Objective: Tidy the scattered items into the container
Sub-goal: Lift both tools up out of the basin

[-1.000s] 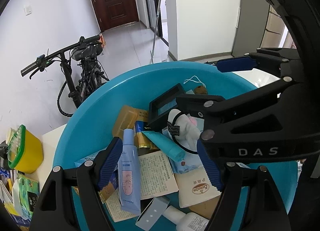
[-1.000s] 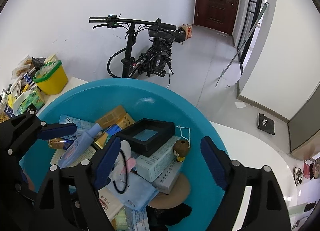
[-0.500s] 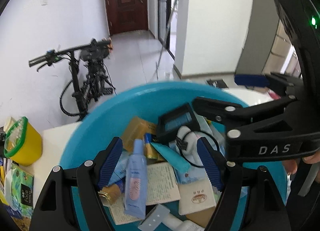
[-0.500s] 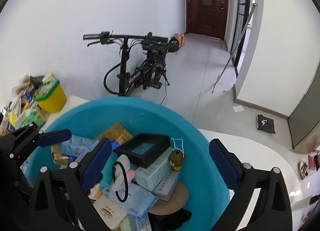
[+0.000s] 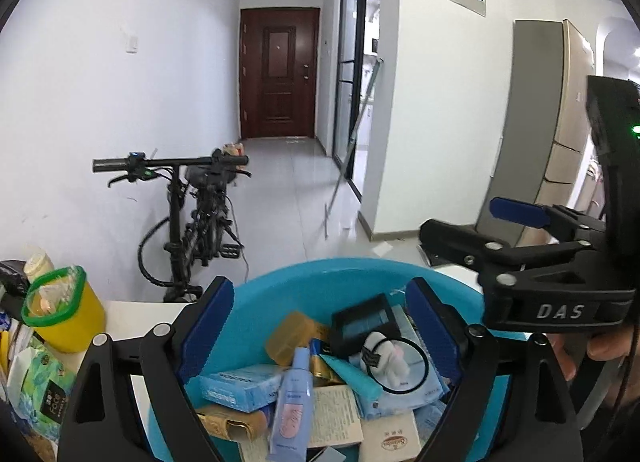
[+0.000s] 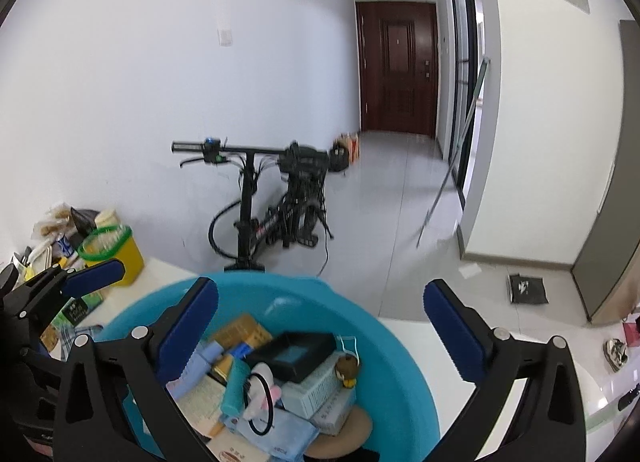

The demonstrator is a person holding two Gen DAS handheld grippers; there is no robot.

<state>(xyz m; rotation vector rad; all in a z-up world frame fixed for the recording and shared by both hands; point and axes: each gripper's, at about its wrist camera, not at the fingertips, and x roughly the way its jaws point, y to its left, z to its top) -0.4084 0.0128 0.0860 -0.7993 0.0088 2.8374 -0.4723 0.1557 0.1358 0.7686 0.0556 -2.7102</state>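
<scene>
A round blue basin [image 5: 344,274] [image 6: 384,346] sits on a white table, filled with several small items: a black tray [image 5: 366,320] [image 6: 298,352], a blue bottle [image 5: 294,402], boxes, tubes and a small plush toy [image 6: 347,366]. My left gripper [image 5: 320,326] is open and empty above the basin. My right gripper [image 6: 320,326] is open and empty above the basin too. The right gripper also shows at the right of the left wrist view [image 5: 520,221]. The left gripper shows at the left of the right wrist view [image 6: 94,278].
A yellow tub with a green rim [image 5: 64,310] [image 6: 114,254] and snack packets [image 5: 40,386] stand at the table's left. A black bicycle [image 5: 196,229] [image 6: 276,209] leans by the white wall. A hallway leads to a brown door [image 5: 280,69].
Both grippers have risen and tilted up, away from the basin, so the basin sits lower in both views and more of the hallway shows. Both stay open.
</scene>
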